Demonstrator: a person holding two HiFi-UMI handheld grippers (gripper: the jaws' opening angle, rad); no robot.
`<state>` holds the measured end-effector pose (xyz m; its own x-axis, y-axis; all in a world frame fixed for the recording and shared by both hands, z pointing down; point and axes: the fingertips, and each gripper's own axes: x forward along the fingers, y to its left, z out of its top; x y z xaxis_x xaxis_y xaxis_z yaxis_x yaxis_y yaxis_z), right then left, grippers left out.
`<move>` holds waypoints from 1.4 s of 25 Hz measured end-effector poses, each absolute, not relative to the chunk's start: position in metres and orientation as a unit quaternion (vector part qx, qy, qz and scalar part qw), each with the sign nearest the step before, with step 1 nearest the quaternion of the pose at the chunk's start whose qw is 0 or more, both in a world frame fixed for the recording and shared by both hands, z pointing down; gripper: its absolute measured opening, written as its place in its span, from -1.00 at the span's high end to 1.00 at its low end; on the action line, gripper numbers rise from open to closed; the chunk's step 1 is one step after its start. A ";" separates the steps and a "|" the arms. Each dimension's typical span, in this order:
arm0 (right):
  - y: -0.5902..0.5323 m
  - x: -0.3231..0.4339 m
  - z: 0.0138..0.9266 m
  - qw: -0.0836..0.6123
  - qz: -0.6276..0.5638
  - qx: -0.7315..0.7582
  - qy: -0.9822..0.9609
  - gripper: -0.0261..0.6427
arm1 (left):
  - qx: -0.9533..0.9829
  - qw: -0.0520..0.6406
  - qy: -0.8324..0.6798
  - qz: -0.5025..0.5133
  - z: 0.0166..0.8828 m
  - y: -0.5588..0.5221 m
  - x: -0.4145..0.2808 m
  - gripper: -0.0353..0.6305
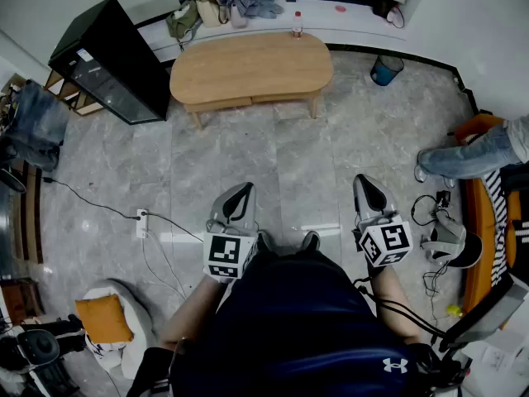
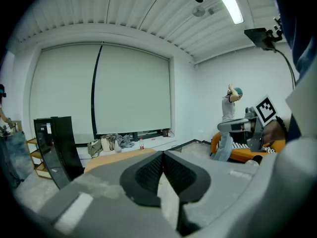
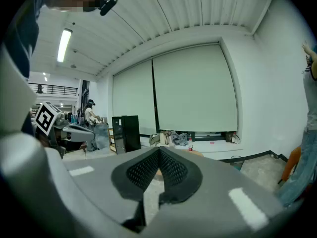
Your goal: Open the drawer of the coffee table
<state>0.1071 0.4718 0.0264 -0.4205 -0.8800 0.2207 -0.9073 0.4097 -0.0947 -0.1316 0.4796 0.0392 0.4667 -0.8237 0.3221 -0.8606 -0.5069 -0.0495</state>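
**Across the floor from the coffee table: both claws shut, the approach not yet made**

At the far side of the room stands the coffee table (image 1: pixel 248 66). It is a long wooden piece with rounded ends, and a small bottle (image 1: pixel 297 25) sits at the far edge of its tabletop (image 1: pixel 281 52). The drawer (image 1: pixel 221 103) shows only as a pale band under the near edge. It looks closed and flush, and from here I can make out no handle or lip.

The person stands well back, with open grey floor (image 1: pixel 331 155) between them and the table. Both tools are held low in front of the body and aimed roughly at the table. The left claw (image 1: pixel 245 188) has its jaws pressed together with nothing between them, and its own view shows the ribbed pads meeting in a tight seam. The right claw (image 1: pixel 364 180) is the same, closed tight and empty. A black cabinet (image 1: pixel 107 56) stands to the left of the table, clear of the route.

I'd say the task is at its very start, the step in hand being the walk up to the table. The next move calls for closing that gap and lowering one claw to the level of the drawer front. Its jaws would need to part enough to take whatever edge or pull is there. The drawer would then be drawn straight back toward the near side.
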 end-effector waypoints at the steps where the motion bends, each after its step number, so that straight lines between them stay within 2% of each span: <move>1: 0.473 0.111 0.025 0.068 0.099 0.534 -0.837 0.93 | 0.854 0.060 -0.493 0.155 0.038 0.481 -0.128 0.89; 12: 0.464 0.133 0.019 0.044 0.105 0.512 -0.851 0.92 | 0.838 0.081 -0.516 0.158 0.040 0.480 -0.109 0.89; 25: 0.449 0.193 0.046 0.057 0.135 0.498 -0.854 0.92 | 0.820 0.096 -0.544 0.146 0.046 0.467 -0.062 0.89; 35: 0.380 0.176 0.066 0.076 0.159 0.515 -0.839 0.92 | 0.812 0.125 -0.549 0.153 0.075 0.396 -0.105 0.89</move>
<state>0.1765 0.3804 0.0663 -0.4574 -0.8402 0.2914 -0.8885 0.4180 -0.1894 -0.1054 0.3962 0.0751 0.3510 -0.8529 0.3864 -0.9297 -0.3667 0.0351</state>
